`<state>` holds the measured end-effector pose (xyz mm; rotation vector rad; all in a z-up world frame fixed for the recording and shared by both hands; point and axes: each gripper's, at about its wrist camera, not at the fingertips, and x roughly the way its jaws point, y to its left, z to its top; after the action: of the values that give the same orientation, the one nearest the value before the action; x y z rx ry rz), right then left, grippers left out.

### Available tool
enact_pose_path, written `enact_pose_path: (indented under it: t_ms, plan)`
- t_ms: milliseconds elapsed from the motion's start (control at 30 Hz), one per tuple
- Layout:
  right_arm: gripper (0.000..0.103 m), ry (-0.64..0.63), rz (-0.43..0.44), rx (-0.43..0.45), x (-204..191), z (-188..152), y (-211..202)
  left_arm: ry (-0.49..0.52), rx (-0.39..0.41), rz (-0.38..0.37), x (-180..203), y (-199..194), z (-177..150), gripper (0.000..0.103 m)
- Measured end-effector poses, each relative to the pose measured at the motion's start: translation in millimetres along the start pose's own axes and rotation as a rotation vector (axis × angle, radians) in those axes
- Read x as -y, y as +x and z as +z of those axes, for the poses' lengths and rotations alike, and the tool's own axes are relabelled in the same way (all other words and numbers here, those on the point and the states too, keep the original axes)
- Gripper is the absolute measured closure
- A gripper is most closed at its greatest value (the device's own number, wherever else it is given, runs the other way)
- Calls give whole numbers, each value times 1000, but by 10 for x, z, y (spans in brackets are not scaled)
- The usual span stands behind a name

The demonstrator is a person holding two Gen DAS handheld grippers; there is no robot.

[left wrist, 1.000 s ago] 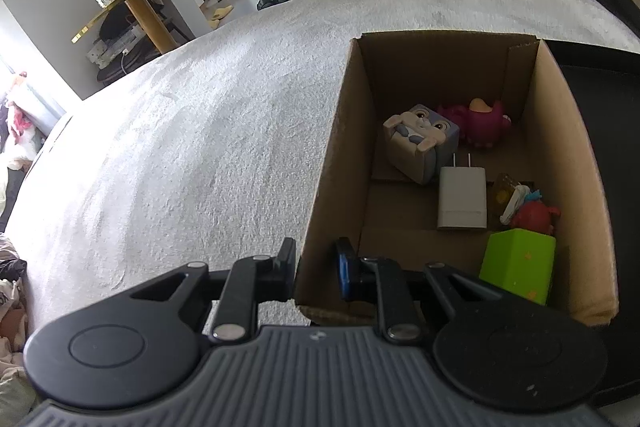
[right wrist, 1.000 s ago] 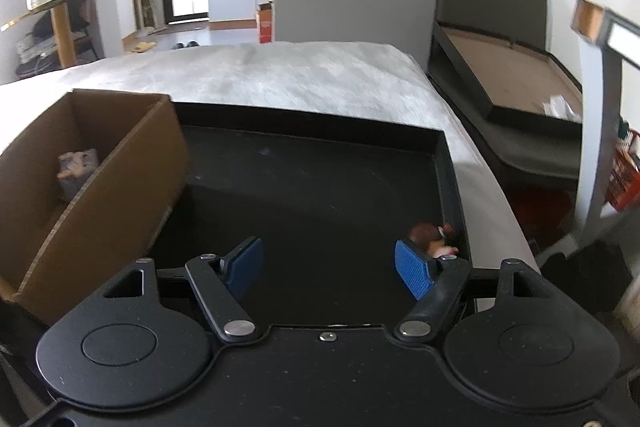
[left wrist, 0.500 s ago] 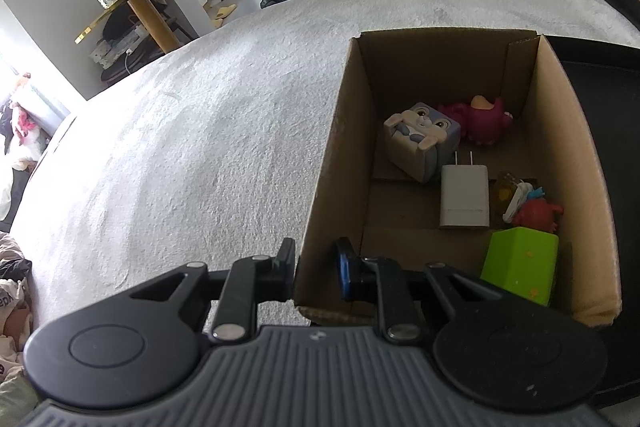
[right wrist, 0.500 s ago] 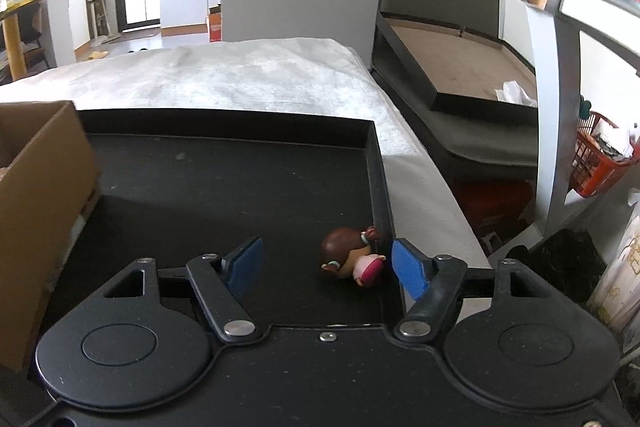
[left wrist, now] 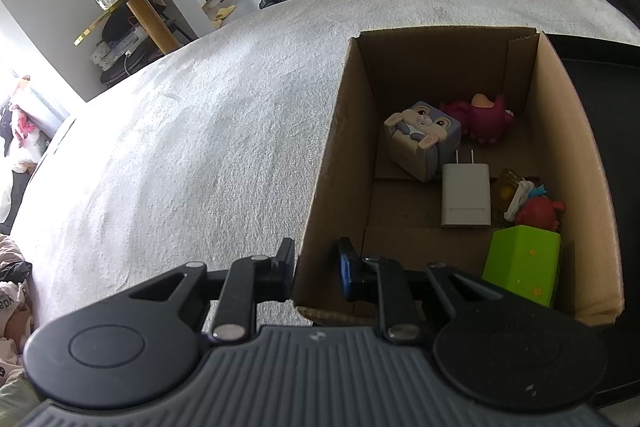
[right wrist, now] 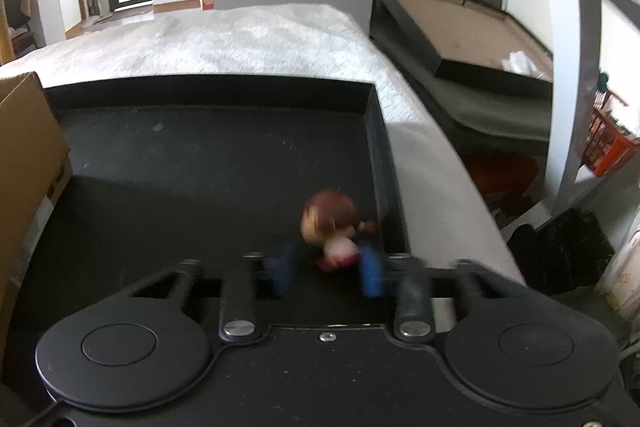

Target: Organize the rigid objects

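While the right gripper [right wrist: 329,269] shows blurred at lower centre of the right wrist view, its blue pads stand close on either side of a small brown-haired figurine [right wrist: 331,227], clamped on its pink lower body. That toy lies on the black tray [right wrist: 208,163], hard against the tray's right wall. Lower centre of the left wrist view, the left gripper [left wrist: 316,269] is pinched on the near left wall of the cardboard box [left wrist: 576,163], which holds toys and a white charger [left wrist: 466,197].
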<state>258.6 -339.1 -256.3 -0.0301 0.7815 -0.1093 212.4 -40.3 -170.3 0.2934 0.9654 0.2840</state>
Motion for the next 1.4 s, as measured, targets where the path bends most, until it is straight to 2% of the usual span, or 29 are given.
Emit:
enact_pose_path:
  t_ms: [433,767,833,867,1167,1267,1333,1400]
  plan:
    - [80,-40,66,14,-186,1,-348,-9,2,-17,-37,10,1,82]
    - [81,-111,98,49,-417,137,-610,-32,7,-49,-99,-1,-3,83]
    - [88,-118,104,53,-456,156,-662,-35,9,-53,-108,-3,-10,83]
    - [101,-125,109,52,-479,172,-685,-37,10,-55,-113,-4,-13,83]
    - [103,-180,127,57,-632,156,-840,-58,15,-84,-168,3,-19,84]
    - [96,-159,129,25,-611,78,-842,-58,16,-88,-177,3,-28,84]
    - [79,-157,120,7,-621,30,-846,-60,14,-89,-180,9,-31,84]
    - [55,-157,119,-4,-628,-22,-839,-63,15,-92,-179,10,-28,84]
